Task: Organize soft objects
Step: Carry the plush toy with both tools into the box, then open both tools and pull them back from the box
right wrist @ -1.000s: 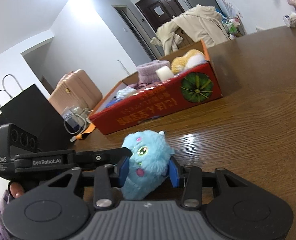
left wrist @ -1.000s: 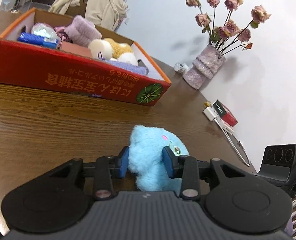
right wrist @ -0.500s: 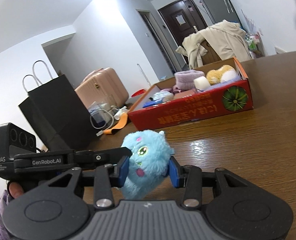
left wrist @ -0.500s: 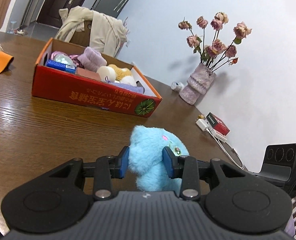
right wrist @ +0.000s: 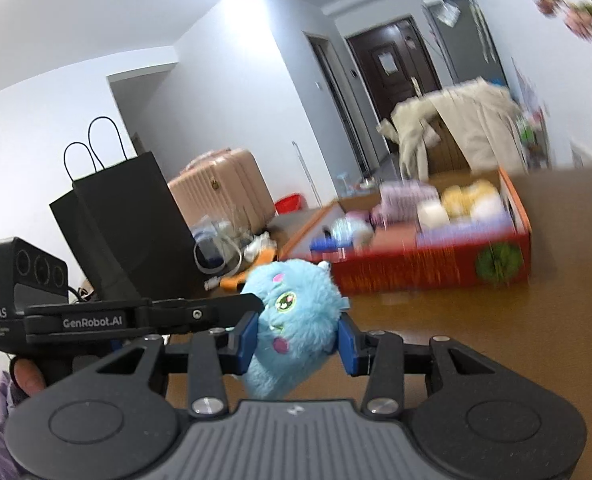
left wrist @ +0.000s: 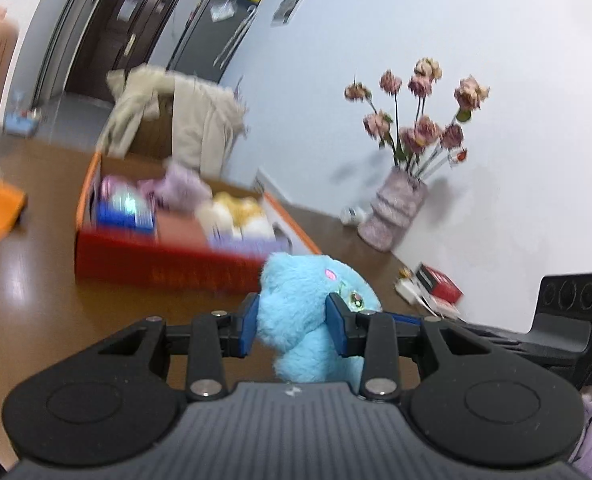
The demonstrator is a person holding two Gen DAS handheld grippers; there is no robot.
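The blue plush toy [left wrist: 307,312] is pinched from two sides at once. It is clamped between the blue pads of the left gripper [left wrist: 292,326], whose jaws are narrowed onto its fur, and likewise squeezed by the right gripper [right wrist: 297,338], whose jaws are partly closed on its body (its face with a green eye is seen in the right wrist view). The toy is held clear above the wooden table [right wrist: 515,340]. Beyond the toy, the red cardboard box [right wrist: 427,268] is seen on the table, filled with soft items, blurred. Further behind the box, a vase of dried flowers [left wrist: 395,216] is set against the wall.
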